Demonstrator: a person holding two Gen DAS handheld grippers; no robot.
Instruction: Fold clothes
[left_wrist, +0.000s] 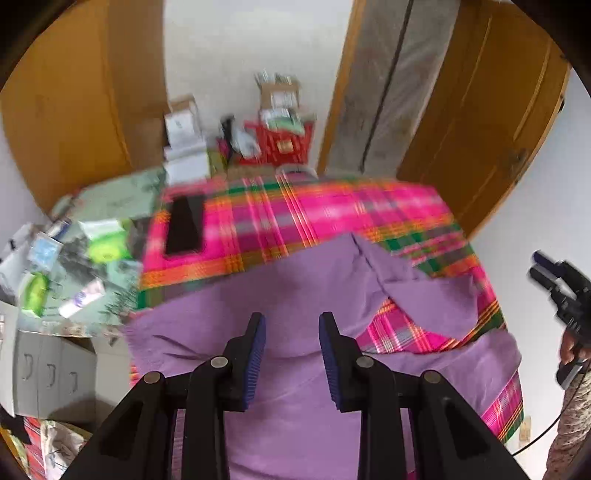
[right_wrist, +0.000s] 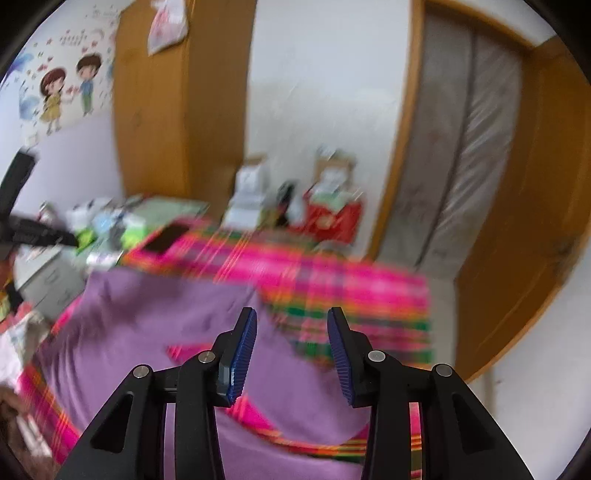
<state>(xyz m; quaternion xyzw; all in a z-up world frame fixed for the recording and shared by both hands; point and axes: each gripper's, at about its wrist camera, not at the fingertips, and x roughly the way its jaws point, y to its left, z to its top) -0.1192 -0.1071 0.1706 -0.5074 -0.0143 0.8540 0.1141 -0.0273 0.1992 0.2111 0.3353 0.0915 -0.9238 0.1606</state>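
Overhead, both the left hand-held gripper (left_wrist: 292, 354) and right hand-held gripper (right_wrist: 291, 354) stand parted, holding nothing, above a blurred purple garment (left_wrist: 295, 295); its near edge is cut off.

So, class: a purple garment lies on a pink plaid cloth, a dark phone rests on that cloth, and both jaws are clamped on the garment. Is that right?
Not quite. The purple garment does lie on the pink plaid cloth, and the phone rests there, but both wrist views show the jaws open above the garment, gripping nothing.
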